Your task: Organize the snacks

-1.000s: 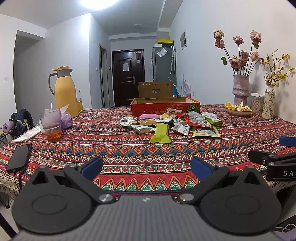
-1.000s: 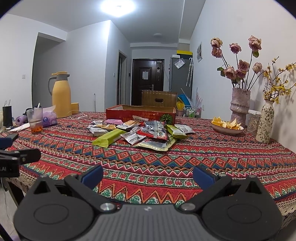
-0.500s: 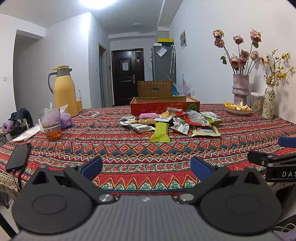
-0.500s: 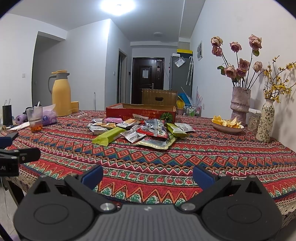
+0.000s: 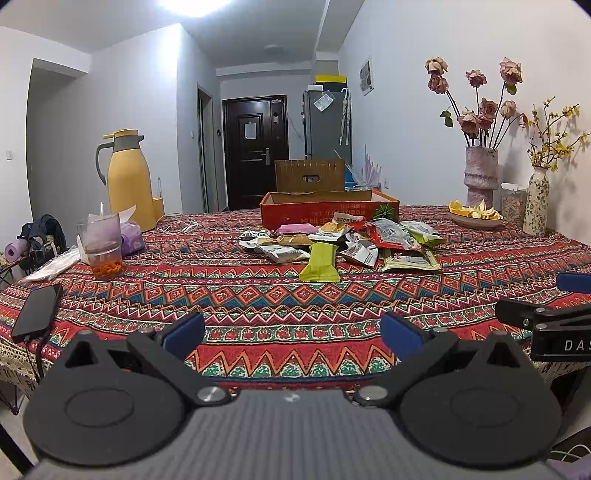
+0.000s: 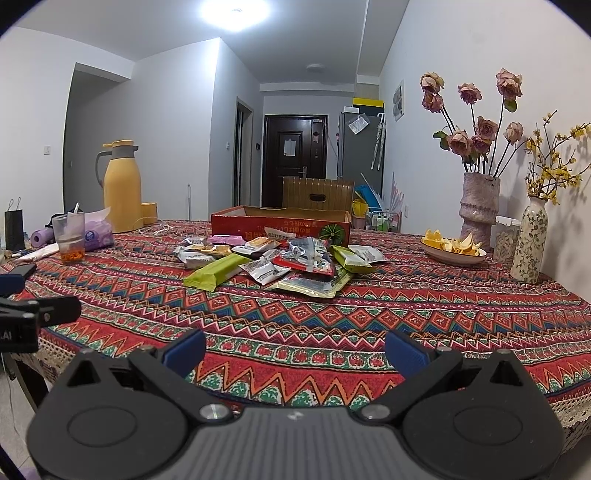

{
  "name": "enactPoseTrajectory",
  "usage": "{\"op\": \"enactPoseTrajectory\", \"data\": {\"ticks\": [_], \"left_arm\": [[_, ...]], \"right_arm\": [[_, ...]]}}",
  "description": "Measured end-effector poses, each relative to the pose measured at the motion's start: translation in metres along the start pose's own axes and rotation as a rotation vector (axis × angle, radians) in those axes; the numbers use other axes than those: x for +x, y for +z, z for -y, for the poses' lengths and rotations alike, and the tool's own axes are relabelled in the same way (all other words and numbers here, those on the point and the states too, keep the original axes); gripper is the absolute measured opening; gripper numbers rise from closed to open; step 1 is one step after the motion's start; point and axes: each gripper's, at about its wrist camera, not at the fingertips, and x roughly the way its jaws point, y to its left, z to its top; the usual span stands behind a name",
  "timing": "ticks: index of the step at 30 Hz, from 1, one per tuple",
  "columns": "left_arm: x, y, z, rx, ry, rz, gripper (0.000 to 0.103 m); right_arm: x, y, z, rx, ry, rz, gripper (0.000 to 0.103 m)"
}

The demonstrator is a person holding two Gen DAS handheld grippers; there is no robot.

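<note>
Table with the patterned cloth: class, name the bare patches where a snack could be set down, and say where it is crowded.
Free: the wide near strip of the table between both open grippers and the snack pile; also the stretch between the pile and the glass cup. Crowded: the middle in front of the red box, and the far right corner with the fruit plate and vases.

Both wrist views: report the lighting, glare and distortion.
Left wrist view: ceiling light blown out to white, walls bowed by the fisheye, snack pile sharp. Right wrist view: the same ceiling light glares, dark corners vignette the frame, flower vase throws soft shadows on the wall.
</note>
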Motion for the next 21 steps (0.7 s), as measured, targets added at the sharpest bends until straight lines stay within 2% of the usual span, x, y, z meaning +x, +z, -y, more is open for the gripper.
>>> {"op": "enactPoseTrajectory", "data": {"ticks": [21], "left_arm": [[0.0006,0.0013,-0.0016,-0.001,-0.003,-0.004,0.103]], "right_arm": [[0.0008,0.0020,0.0018,-0.002,-0.003,-0.008,0.103]]}}
